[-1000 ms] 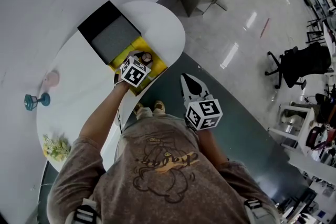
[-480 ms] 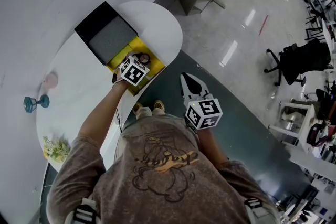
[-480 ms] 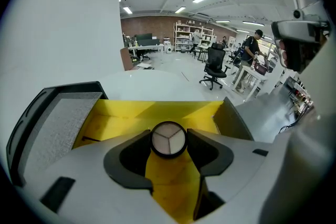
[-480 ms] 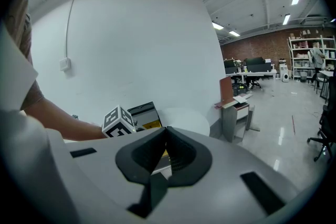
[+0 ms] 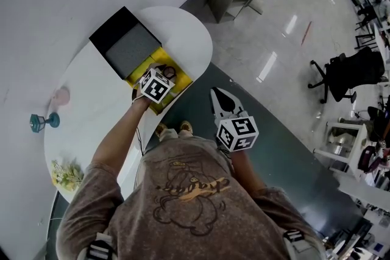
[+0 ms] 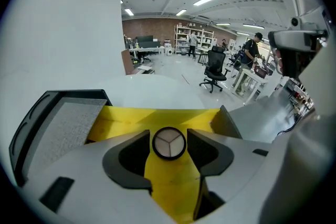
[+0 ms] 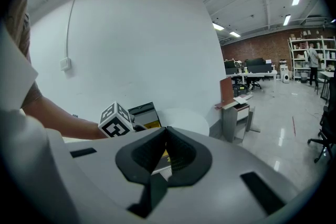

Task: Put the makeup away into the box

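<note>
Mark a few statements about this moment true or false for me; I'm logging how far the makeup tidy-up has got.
1. The left gripper holds a round compact over the yellow box. True.
2. The right gripper grips a lipstick. False: its jaws are together with nothing between them.
3. The box lid is shut. False: it stands open, grey lining showing.
4. The right gripper hangs beside the table, over the floor. True.
5. The teal goblet lies inside the box. False: it stands on the table, well apart from the box.
</note>
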Demonstrator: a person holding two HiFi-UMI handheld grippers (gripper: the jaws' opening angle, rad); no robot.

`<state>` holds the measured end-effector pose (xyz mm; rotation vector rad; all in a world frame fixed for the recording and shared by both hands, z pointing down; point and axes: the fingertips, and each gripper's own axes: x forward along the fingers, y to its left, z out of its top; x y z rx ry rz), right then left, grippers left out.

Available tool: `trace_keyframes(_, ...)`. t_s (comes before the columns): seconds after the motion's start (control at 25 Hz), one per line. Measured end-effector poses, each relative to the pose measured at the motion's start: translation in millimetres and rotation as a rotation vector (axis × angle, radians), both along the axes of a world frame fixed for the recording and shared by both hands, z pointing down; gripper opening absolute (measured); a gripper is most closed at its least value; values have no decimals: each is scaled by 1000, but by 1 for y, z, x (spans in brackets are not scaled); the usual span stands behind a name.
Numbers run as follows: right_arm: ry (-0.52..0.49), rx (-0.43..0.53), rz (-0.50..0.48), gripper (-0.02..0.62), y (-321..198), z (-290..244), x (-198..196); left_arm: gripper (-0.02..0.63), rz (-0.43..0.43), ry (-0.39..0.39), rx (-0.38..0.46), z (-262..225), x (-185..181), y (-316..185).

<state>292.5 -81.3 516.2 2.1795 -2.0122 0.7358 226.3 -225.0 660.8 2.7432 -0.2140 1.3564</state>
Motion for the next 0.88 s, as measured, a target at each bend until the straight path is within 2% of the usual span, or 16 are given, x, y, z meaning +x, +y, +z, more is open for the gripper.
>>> trace_keyframes(0.16, 3, 10, -10, 3, -4, -4, 4, 235, -52, 61, 5, -29, -4, -10)
trace_keyframes(0.4, 22, 30, -60, 3, -25, -11, -3, 235, -125, 198, 1, -85, -17, -22)
trace_keyframes(0.88, 61, 69, -189, 2, -56, -35, -29, 235, -293, 394, 38, -174, -84, -24)
